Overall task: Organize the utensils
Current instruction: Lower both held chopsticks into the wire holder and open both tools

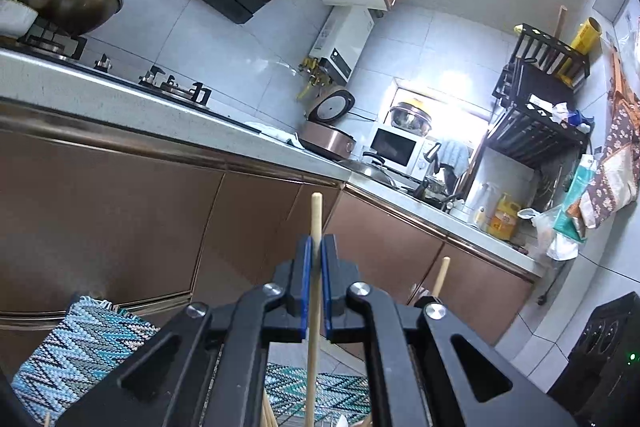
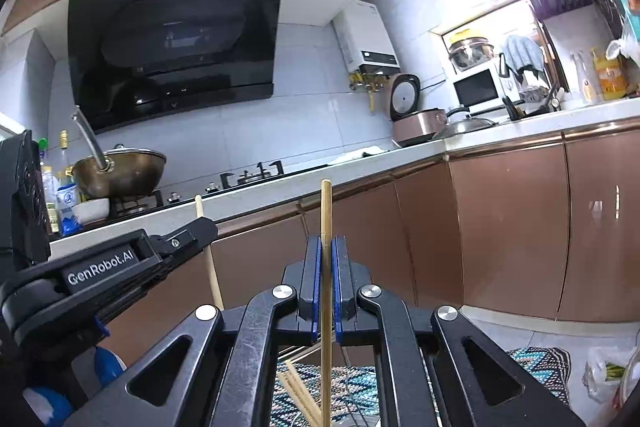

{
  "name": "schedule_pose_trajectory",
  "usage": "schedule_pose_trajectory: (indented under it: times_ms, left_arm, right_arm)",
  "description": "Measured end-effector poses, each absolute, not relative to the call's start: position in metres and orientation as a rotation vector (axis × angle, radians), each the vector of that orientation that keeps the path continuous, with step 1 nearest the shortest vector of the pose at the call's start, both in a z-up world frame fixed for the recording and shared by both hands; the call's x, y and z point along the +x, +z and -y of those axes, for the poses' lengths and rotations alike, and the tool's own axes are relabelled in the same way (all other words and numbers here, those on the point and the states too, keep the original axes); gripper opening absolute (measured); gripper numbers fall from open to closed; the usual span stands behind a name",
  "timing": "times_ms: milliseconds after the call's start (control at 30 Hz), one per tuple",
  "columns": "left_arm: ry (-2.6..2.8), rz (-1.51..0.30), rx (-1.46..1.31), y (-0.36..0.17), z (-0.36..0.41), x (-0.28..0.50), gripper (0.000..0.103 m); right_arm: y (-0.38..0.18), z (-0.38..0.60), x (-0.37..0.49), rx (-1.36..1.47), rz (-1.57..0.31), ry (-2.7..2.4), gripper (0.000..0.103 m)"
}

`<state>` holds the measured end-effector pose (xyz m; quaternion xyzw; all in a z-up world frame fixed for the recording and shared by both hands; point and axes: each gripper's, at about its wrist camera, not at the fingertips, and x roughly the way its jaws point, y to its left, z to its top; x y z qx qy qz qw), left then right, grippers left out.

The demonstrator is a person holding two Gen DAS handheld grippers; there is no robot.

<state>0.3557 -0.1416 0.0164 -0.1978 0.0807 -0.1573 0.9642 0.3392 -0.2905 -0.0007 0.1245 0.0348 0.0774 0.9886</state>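
Wooden sticks up in both hands, and neither camera looks down at where they will go. Left tongs (image 1: 316,247) are pinched tight on a pale chopstick (image 1: 316,219), which runs straight up between the blue pads (image 1: 306,283) and pokes out above them. It is held well down its length, near upright, I'd say to keep it steady for dropping end-first into a holder. Low behind the left tongs, more loose chopsticks (image 1: 267,413) lie over a zigzag-patterned mat (image 1: 80,339), probably the pile being sorted.

Moving right: the right tongs (image 2: 327,251) are likewise clamped on a darker bamboo chopstick (image 2: 326,211), also vertical and gripped part-way along its length. From this side the left tongs show at the left edge, just beside, with the pale stick rising past them. The two tools sit close together and level, so my guess is they are pairing the sticks up.

Behind runs the bench (image 2: 400,155) with a wok (image 2: 120,171) towards its left end and a rice cooker (image 2: 416,115) at the corner. No utensil holder shows in either view.
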Motion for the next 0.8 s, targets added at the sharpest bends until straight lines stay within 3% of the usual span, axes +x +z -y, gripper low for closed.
schedule_pose_trajectory:
  times_ms: [800]
  left_arm:
    - [-0.258, -0.212, -0.437, -0.056, 0.139, 0.376, 0.004]
  right_arm:
    - [-0.054, 0.284, 0.345, 0.175, -0.139, 0.058, 0.005]
